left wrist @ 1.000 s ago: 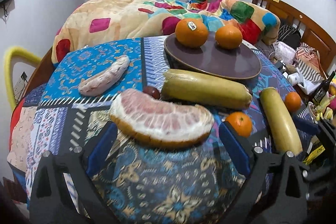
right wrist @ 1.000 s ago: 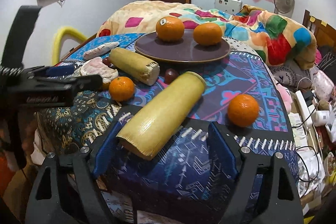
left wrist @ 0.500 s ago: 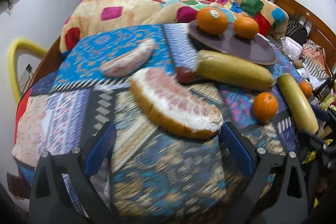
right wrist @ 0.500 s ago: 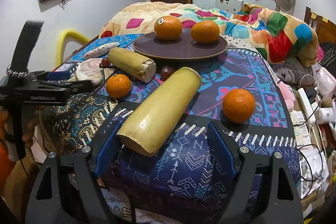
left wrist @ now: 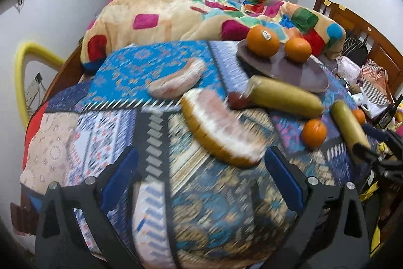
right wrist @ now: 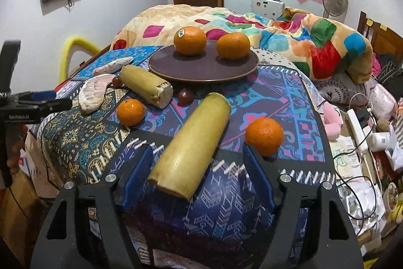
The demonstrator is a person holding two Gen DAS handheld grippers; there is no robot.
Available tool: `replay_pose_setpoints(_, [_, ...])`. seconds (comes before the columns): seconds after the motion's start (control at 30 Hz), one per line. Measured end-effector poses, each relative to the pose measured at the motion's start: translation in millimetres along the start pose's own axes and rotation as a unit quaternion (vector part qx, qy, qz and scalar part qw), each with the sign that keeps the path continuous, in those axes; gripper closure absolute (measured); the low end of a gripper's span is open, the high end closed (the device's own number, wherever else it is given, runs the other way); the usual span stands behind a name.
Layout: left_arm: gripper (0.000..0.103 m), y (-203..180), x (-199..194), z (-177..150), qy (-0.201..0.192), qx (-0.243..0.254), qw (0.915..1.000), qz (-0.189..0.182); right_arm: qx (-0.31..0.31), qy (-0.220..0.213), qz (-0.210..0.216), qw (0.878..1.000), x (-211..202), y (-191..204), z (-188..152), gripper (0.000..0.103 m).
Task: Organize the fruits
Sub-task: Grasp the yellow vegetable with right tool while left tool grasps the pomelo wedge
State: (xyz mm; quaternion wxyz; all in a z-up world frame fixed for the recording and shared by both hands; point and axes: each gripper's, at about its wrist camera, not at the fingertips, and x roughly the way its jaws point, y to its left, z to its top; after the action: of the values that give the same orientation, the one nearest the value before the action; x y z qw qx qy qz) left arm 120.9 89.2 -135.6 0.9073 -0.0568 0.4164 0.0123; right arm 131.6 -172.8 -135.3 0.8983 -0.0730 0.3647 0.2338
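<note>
A brown plate [right wrist: 201, 67] at the back of the table holds two oranges [right wrist: 190, 40] [right wrist: 233, 45]. In front lie two yellow sugarcane pieces [right wrist: 191, 145] [right wrist: 146, 86], two small mandarins [right wrist: 130, 112] [right wrist: 264, 136], two dark red grapes [right wrist: 186, 95] and two peeled pomelo wedges [left wrist: 221, 127] [left wrist: 176, 81]. My left gripper [left wrist: 201, 178] is open and empty, pulled back to the left of the big pomelo wedge. My right gripper [right wrist: 199, 173] is open, its jaws either side of the near end of the long sugarcane piece, not closed on it.
The table wears a blue patterned cloth [right wrist: 252, 193] and drops off at the near edge. A colourful quilt [right wrist: 302, 42] lies behind the plate. A yellow chair back [left wrist: 20, 72] stands at the left. Clutter and cables [right wrist: 365, 130] lie at the right.
My left gripper has drawn back and swung left, so the pomelo wedge has left its jaws and sits to the right. My right gripper has crept slightly forward along the sugarcane.
</note>
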Motion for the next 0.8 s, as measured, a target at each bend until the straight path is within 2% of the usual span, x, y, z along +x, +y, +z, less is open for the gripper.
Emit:
replay_pose_setpoints(0.2, [0.001, -20, 45, 15, 0.049, 0.015, 0.9986, 0.012, 0.017, 0.014, 0.013, 1.000, 16, -4, 6, 0.041])
replay_pose_setpoints(0.27, [0.001, -19, 50, 15, 0.045, 0.012, 0.9988, 0.015, 0.025, 0.015, 0.014, 0.999, 19, -6, 8, 0.042])
replay_pose_setpoints(0.33, [0.001, -19, 49, 13, 0.039, 0.024, 0.9989, 0.014, 0.024, 0.016, 0.015, 0.999, 20, -6, 9, 0.048])
replay_pose_setpoints(0.43, [0.010, -12, 43, 9, 0.035, 0.036, 0.9987, 0.000, 0.014, 0.016, 0.014, 1.000, 20, -4, 10, 0.053])
replay_pose_setpoints(0.5, [0.021, -7, 37, 6, 0.036, 0.045, 0.9983, -0.007, 0.009, 0.017, 0.012, 1.000, 19, -5, 10, 0.056])
replay_pose_setpoints(0.6, [0.033, 0, 26, 1, 0.044, 0.059, 0.9971, -0.017, 0.006, 0.021, 0.017, 1.000, 15, -8, 10, 0.060])
replay_pose_setpoints(0.8, [0.034, 12, 23, 4, 0.084, 0.059, 0.9943, -0.027, 0.006, 0.041, 0.028, 0.999, 13, -19, 14, 0.064])
